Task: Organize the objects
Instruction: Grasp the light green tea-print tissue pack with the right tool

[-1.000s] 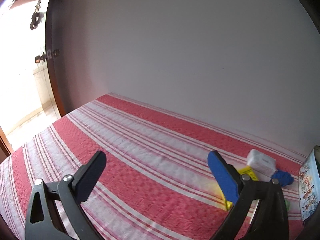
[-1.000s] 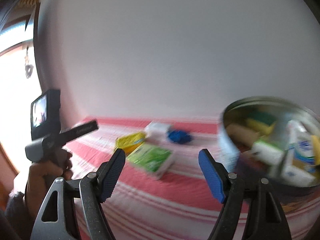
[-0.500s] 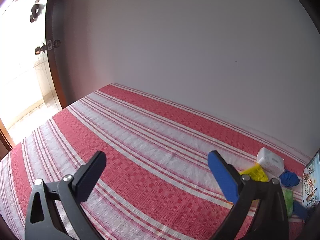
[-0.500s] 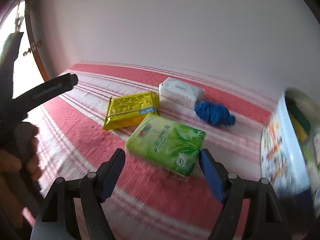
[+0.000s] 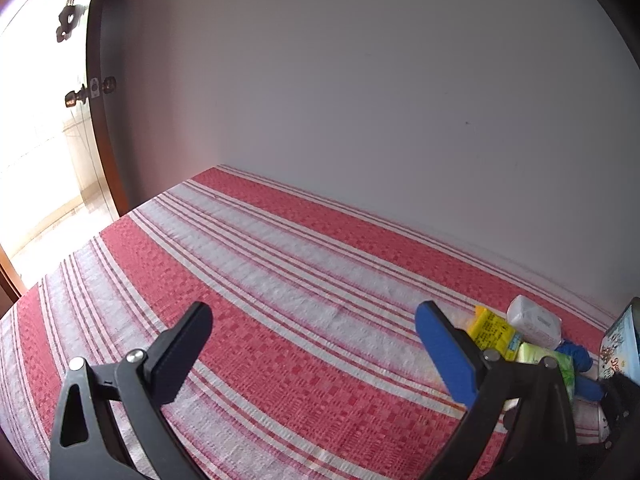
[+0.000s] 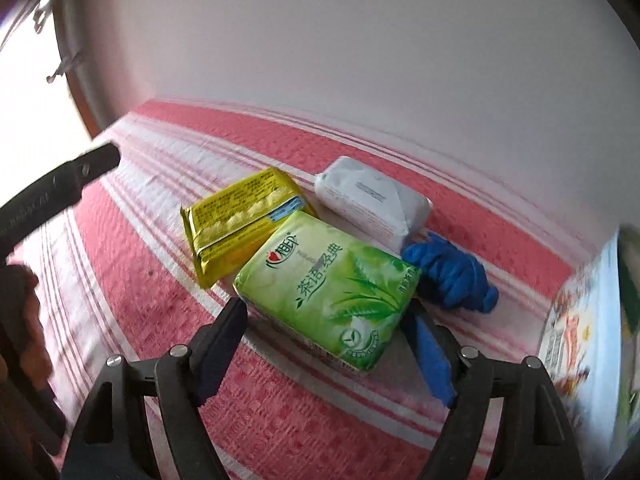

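While the right gripper (image 6: 326, 334) hangs low over the red-and-white striped bedspread (image 6: 280, 412), its jaws stand wide and have just been opening further, one tip at each near corner of the green tissue pack (image 6: 328, 294). The pack lies between the fingers, but the pads do not press on it, so nothing is held.

From the right wrist view the green tissue pack sits at the centre of the picture, flat on the cloth. At 10 o'clock from it lies the yellow packet (image 6: 244, 222), whose near edge touches or slips just under the green pack; which of the two I cannot tell. At 12 to 1 o'clock lies the white wipes pack (image 6: 372, 200), close to the wall. At 3 o'clock is the blue bundle (image 6: 452, 276), just beside the green pack's right end. Far out at 3 to 4 o'clock stands the printed tin (image 6: 580, 332), cut off by the frame edge and blurred.

The left gripper (image 5: 314, 330) is also spread wide, with nothing between its fingers, over bare striped cloth. In its view the same cluster lies at 4 o'clock, well apart from its fingertips. At 9 o'clock in the right wrist view, one black finger of the left gripper shows, with the person's hand (image 6: 24, 320) below it.
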Motion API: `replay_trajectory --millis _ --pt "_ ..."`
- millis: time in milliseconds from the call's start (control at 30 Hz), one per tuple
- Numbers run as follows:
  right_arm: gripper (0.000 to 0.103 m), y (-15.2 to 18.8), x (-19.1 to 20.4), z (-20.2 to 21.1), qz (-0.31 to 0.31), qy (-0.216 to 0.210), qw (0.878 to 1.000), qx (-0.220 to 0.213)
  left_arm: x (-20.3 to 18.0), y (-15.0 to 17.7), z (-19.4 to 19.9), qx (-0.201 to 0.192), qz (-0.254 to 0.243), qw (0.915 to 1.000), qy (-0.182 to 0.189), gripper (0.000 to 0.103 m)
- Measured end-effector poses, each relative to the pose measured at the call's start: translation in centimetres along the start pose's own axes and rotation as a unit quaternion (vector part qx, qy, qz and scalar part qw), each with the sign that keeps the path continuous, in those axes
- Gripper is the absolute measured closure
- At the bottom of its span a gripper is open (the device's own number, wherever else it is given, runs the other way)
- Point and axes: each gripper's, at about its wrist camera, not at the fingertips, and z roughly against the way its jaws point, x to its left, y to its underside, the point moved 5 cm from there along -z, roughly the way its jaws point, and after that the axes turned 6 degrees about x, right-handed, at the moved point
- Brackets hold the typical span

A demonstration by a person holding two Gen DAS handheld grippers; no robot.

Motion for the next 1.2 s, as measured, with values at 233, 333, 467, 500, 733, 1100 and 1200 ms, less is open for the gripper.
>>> replay_trajectory --millis 233,333,467,500,733,1100,1200 --pt "0.022 0.4 0.3 1.1 -0.005 -0.073 0.997 0.016 0.4 -0.3 0.3 -0.003 0.010 0.9999 0.005 0.000" --pt "0.022 1.4 2.1 3.7 -0.005 -0.204 0.979 0.002 0.6 -0.3 0.4 -0.003 0.017 0.9998 0.009 0.000" --pt "0.022 0.7 1.2 5.4 0.015 -0.082 0.995 -0.058 0.5 -0.2 0.4 -0.003 0.012 0.9999 0.005 0.000" --pt "0.022 0.3 1.0 5.2 0.019 -0.057 0.996 -0.063 0.4 -0.2 0.4 -0.003 0.011 0.9999 0.004 0.000" --pt "0.022 -2.8 2.5 -1.0 0.083 0.004 0.996 -0.034 0.6 -0.5 0.2 -0.009 0.003 1.0000 0.002 0.000" --pt "0.048 -1.2 0.9 -0.9 -0.015 -0.067 0.997 -0.031 0.0 -0.4 0.0 -0.004 -0.007 0.9999 0.015 0.000" --pt "0.048 0.3 1.5 -0.5 -0.035 -0.095 0.994 -0.046 -0.2 -0.3 0.0 -0.005 -0.012 0.9997 0.020 0.000"
